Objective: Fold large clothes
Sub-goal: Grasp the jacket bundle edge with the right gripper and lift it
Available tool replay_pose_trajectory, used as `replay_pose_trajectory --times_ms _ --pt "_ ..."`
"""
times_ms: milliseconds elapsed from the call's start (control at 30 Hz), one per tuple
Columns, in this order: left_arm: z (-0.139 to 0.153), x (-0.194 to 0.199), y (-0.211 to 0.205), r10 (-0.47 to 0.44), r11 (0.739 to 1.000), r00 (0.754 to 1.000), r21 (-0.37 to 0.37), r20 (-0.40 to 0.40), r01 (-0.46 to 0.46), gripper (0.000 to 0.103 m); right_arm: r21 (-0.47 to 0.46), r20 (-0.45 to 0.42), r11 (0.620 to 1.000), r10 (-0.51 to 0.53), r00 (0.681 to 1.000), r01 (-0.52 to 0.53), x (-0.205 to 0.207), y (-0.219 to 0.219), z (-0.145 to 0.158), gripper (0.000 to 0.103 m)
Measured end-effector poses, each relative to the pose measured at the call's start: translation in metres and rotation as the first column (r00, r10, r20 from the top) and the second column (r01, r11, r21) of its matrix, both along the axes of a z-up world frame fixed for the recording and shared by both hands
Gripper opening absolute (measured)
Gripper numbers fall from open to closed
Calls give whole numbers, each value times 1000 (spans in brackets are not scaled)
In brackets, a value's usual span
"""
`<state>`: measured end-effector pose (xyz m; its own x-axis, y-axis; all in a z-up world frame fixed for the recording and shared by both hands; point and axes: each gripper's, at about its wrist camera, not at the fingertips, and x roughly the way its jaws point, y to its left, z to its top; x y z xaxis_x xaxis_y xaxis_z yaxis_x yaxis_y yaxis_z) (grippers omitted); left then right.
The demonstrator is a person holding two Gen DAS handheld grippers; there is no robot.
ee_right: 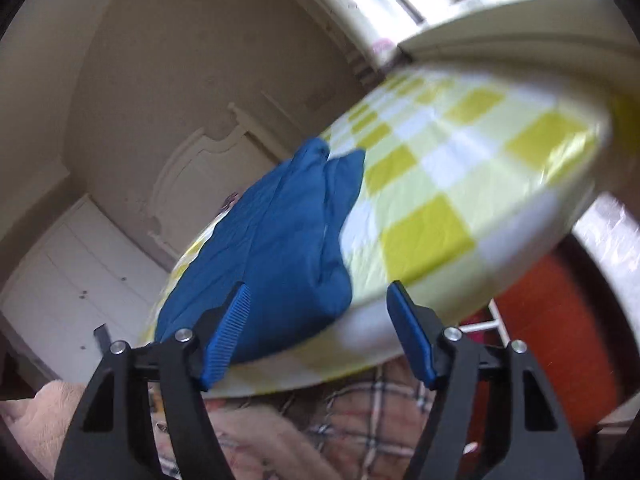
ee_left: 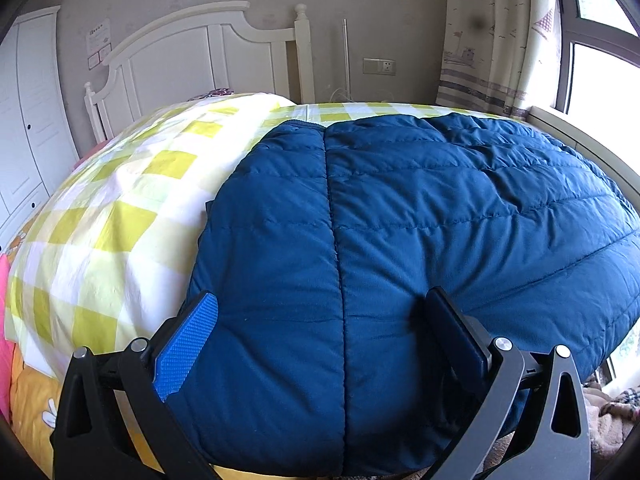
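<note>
The left gripper (ee_left: 320, 312) stands wide over the near hem of the dark blue quilted puffer coat (ee_left: 420, 220) spread on the yellow-and-white checked bedsheet (ee_left: 120, 208), while the right gripper (ee_right: 318, 300), half-open and empty, hangs just off its edge.

The puffer jacket (ee_left: 420, 220) lies on the bed (ee_left: 120, 208), right of centre; the headboard (ee_left: 192, 52) stands behind, upper left.

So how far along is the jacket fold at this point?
Done: the blue jacket lies spread on the checked sheet, with no clear fold that I can confirm. In hand: nothing is gripped; the left gripper sits open over the near hem, and the right gripper is open beside the bed edge. Left: essentially all the folding.
</note>
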<state>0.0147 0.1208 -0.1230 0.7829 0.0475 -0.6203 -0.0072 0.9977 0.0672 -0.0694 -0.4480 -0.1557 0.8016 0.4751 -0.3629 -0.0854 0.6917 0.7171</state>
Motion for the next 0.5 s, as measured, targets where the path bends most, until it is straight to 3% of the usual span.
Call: replay_pose_trajectory --times_ms 133,400,500 --pt "0 0 0 -4 1000 1000 2 -2 4 99 15 1 996 87 996 -87 6 29 -9 70" --pt "0 0 2 -9 1000 1000 -4 5 9 99 -13 21 994 107 994 -107 26 52 0 71" --pt "0 0 2 -10 1000 1000 -6 4 10 99 24 1 994 102 995 -102 44 55 1 81"
